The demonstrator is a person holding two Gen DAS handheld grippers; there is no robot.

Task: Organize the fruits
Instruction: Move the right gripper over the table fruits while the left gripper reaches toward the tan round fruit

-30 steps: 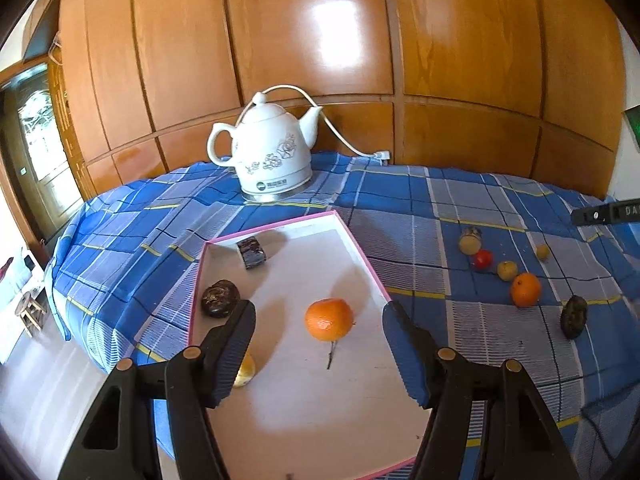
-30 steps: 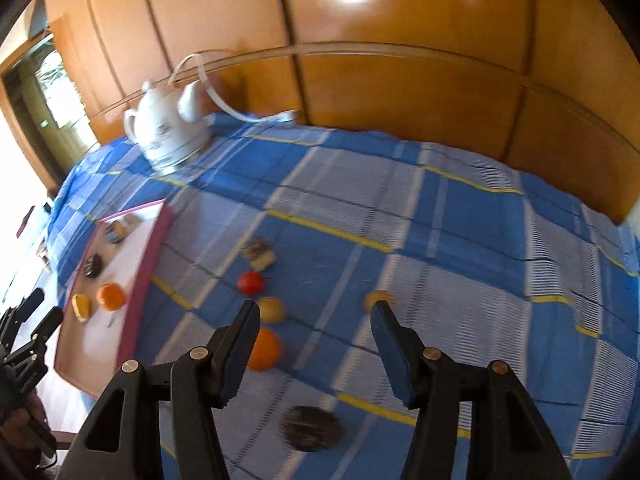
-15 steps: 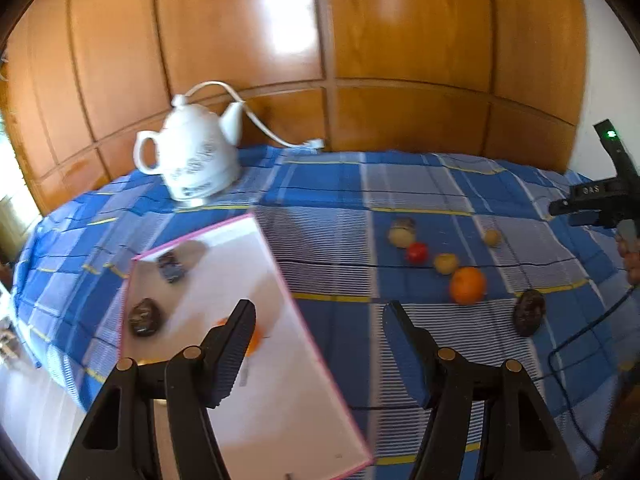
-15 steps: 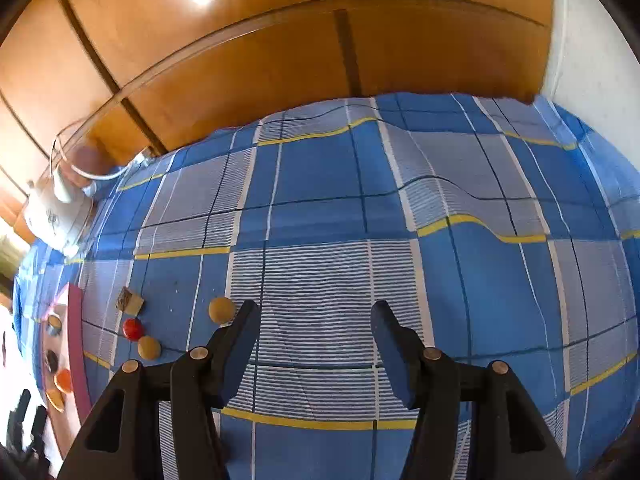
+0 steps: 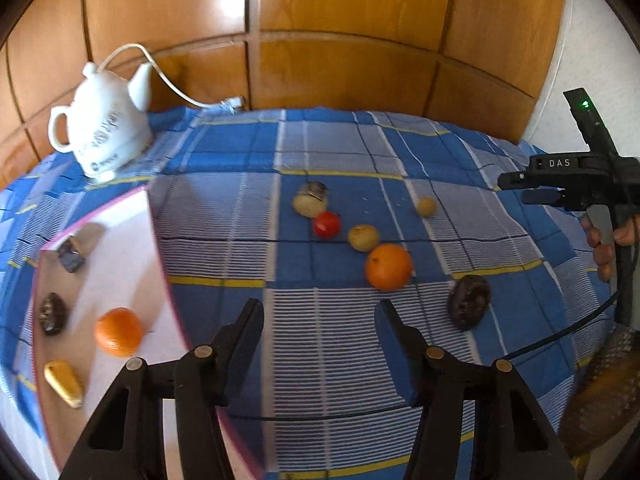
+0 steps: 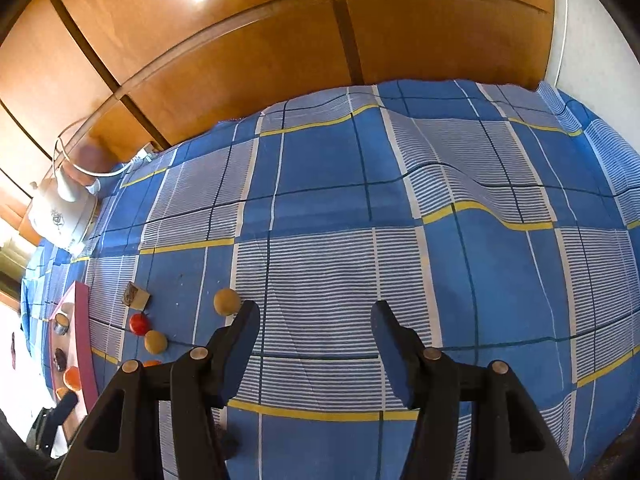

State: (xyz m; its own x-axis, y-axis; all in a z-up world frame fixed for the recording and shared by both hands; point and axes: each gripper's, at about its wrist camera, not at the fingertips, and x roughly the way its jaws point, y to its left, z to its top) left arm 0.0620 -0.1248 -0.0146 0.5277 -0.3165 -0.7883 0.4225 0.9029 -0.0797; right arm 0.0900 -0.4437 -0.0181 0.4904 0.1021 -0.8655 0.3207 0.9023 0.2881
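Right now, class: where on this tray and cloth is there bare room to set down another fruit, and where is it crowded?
Free: the tray middle and its pink-edged side, right of the orange; the striped cloth between tray and fruit cluster; the wide cloth ahead of the right tongs. Crowded: the tray's left edge, and around the red fruit and the second orange.

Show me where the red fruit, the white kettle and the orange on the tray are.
red fruit (image 5: 327,224), left wrist view, centre of its skin.
white kettle (image 5: 105,136), left wrist view, middle of its body.
orange on the tray (image 5: 119,331), left wrist view, centre of its peel.
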